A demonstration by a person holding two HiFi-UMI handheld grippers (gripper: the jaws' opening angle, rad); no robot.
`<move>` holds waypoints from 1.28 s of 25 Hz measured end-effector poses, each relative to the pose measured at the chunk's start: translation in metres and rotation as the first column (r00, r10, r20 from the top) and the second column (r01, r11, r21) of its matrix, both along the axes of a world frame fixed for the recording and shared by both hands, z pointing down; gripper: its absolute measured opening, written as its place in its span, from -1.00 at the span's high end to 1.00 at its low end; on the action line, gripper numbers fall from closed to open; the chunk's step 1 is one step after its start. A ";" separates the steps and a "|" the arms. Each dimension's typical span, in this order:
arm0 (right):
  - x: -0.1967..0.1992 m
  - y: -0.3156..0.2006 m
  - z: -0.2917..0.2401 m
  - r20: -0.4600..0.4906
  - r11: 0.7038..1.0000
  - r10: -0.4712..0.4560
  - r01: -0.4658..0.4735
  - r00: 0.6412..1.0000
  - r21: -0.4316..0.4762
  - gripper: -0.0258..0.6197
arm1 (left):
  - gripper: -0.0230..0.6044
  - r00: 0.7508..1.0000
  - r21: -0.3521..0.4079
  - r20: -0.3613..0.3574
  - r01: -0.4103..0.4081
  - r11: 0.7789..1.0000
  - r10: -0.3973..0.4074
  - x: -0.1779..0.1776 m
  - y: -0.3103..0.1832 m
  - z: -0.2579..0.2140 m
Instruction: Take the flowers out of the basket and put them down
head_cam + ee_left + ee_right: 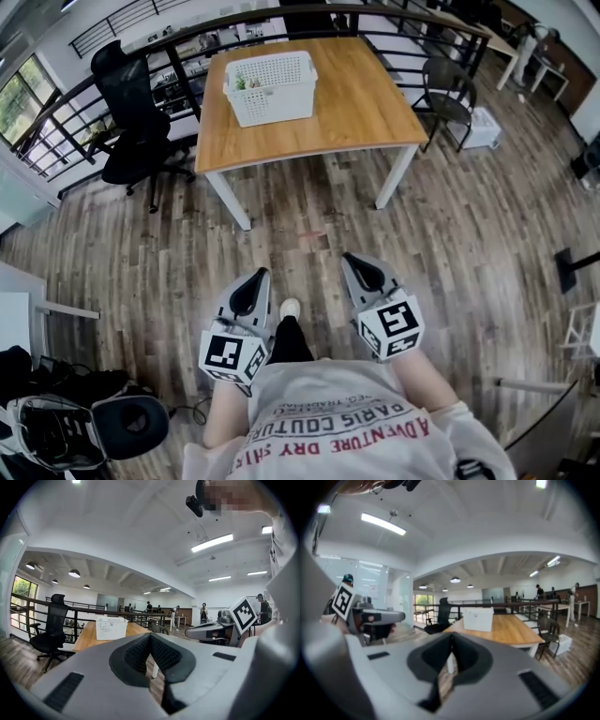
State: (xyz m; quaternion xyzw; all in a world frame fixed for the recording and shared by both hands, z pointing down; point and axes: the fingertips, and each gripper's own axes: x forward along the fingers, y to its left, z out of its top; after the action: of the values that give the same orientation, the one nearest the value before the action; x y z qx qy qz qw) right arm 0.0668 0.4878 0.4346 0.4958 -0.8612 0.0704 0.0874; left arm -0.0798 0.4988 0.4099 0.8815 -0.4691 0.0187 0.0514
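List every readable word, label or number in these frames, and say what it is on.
"PARIS COUTURE": shirt, upside down in the head view.
"ADVENTURE DRY SHI": same shirt, with the rest of the line out of sight.
Small line next to these on the shirt: too small to read.
Marker cubes: square patterns only, no text.
Basket: no text visible.

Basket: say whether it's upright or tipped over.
Upright. The white basket stands on the wooden table with its open rim facing up, and flowers show inside at one end.
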 end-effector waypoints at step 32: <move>-0.072 -0.416 0.012 -0.023 0.997 -0.063 0.062 0.998 -0.052 0.83 | 0.84 0.998 -0.012 0.003 0.062 0.998 -0.062 -0.068 -0.407 -0.004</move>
State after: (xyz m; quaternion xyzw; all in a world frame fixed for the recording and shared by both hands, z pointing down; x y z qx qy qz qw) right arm -0.0057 0.0719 0.4461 0.4669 -0.8731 0.0834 0.1128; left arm -0.1479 0.0918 0.4054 0.8663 -0.4959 0.0210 0.0569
